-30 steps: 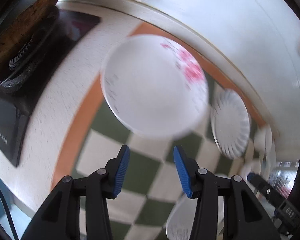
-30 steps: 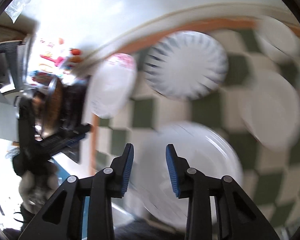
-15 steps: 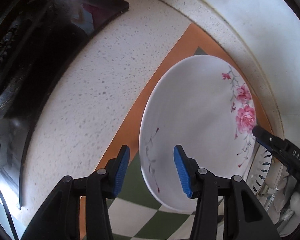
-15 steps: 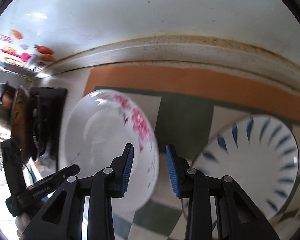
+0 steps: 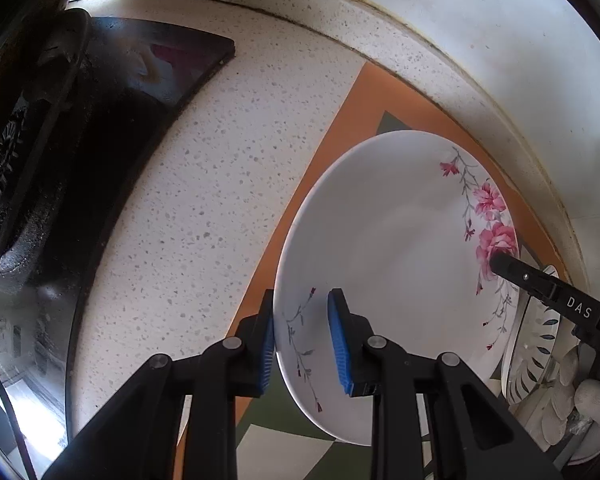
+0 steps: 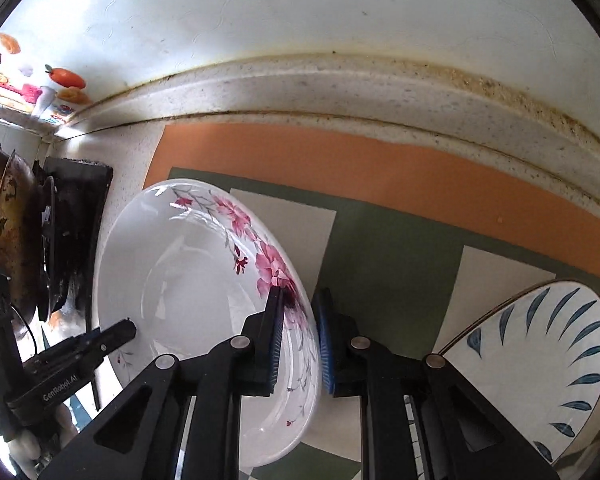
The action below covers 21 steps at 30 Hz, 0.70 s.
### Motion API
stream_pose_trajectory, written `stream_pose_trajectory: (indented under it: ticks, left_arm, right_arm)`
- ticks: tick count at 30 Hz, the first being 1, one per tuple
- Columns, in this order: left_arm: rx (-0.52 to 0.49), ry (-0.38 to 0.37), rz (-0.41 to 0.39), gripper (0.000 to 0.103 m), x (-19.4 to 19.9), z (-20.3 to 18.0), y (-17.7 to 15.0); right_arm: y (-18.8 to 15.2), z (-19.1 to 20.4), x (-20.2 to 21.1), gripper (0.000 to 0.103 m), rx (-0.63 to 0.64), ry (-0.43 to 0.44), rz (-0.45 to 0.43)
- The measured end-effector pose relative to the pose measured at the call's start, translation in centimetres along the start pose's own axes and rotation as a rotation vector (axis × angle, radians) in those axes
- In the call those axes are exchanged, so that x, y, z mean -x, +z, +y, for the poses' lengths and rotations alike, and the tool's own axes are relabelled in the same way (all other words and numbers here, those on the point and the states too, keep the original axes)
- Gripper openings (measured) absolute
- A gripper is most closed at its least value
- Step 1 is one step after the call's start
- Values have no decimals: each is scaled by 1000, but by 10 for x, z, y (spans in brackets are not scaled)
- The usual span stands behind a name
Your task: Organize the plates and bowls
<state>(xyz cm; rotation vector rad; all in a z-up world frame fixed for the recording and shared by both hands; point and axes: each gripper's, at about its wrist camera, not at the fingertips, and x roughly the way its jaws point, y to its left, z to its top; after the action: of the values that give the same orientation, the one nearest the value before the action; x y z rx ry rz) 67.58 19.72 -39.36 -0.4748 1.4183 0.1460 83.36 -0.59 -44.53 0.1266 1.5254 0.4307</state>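
Note:
A white plate with pink flowers [image 5: 388, 248] lies on the orange-edged checked mat [image 6: 380, 240]. My left gripper [image 5: 302, 340] straddles its near-left rim, one blue pad under the edge and one on the inner face, jaws closing onto it. My right gripper [image 6: 300, 340] straddles the flowered rim of the same plate [image 6: 196, 272], jaws closing with the rim between the pads. Each gripper shows in the other's view as a black finger on the opposite rim. A white plate with blue leaf marks [image 6: 540, 360] sits just to the right.
A black stove [image 5: 100, 120] with a worn pan [image 6: 12, 240] stands left of the mat on the speckled counter [image 5: 220, 200]. The raised counter lip and white wall [image 6: 340, 40] run close behind the plates. A gloved hand [image 5: 580, 400] holds the right gripper.
Both grippers came down onto the flowered plate from either side and narrowed their jaws around its rim. The views went from blurred motion to steady.

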Motion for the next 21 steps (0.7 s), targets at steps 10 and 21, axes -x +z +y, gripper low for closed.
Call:
stream_pose_trajectory:
  ticks: [10,21]
  left_arm:
    - [-49,-7,-36,22,28,-13,-8]
    - [-140,-93,-41,22,74,-35,-38]
  right_arm:
    - [-24,-2,21,15,-29,28,-47]
    - [-81,-27,101,15,-99,96,-162]
